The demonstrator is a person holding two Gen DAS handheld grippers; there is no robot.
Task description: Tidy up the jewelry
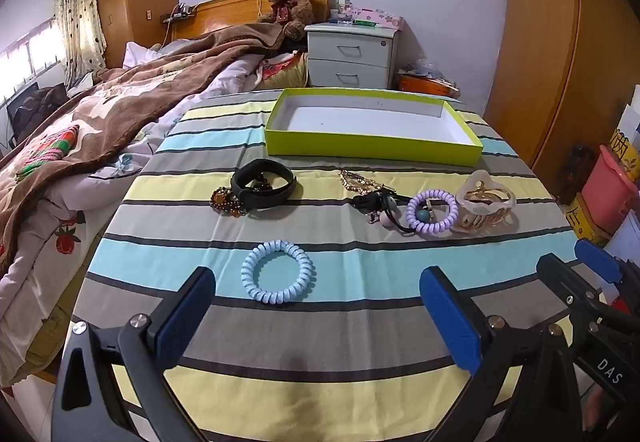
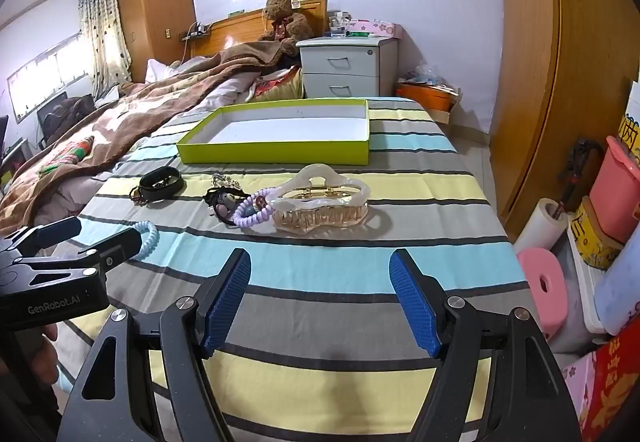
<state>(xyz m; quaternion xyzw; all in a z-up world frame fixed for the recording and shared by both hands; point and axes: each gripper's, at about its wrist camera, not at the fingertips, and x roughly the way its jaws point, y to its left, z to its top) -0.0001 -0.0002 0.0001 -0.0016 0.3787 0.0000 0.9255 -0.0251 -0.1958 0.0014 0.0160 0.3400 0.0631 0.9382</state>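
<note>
My left gripper (image 1: 316, 318) and right gripper (image 2: 320, 298) both hang spread and empty, ribbed blue pads over the striped cloth (image 1: 340, 386). Just ahead lies a pale blue coiled hair tie (image 1: 277, 271). Further on: a black band (image 1: 264, 184), a lilac coil (image 1: 432, 211), a glossy cream claw clip (image 2: 320, 206), then the shallow green cardboard box (image 1: 372, 148). The dark tangle (image 1: 374, 202) between them I can't make out.

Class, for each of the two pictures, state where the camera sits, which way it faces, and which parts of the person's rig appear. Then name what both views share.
Left wrist: on the left gripper, angled down at the blue coil hair tie; right gripper at right edge.
Right wrist: on the right gripper, facing the claw clip; left gripper at left.
Shared: green box, striped cloth, both grippers open.
</note>
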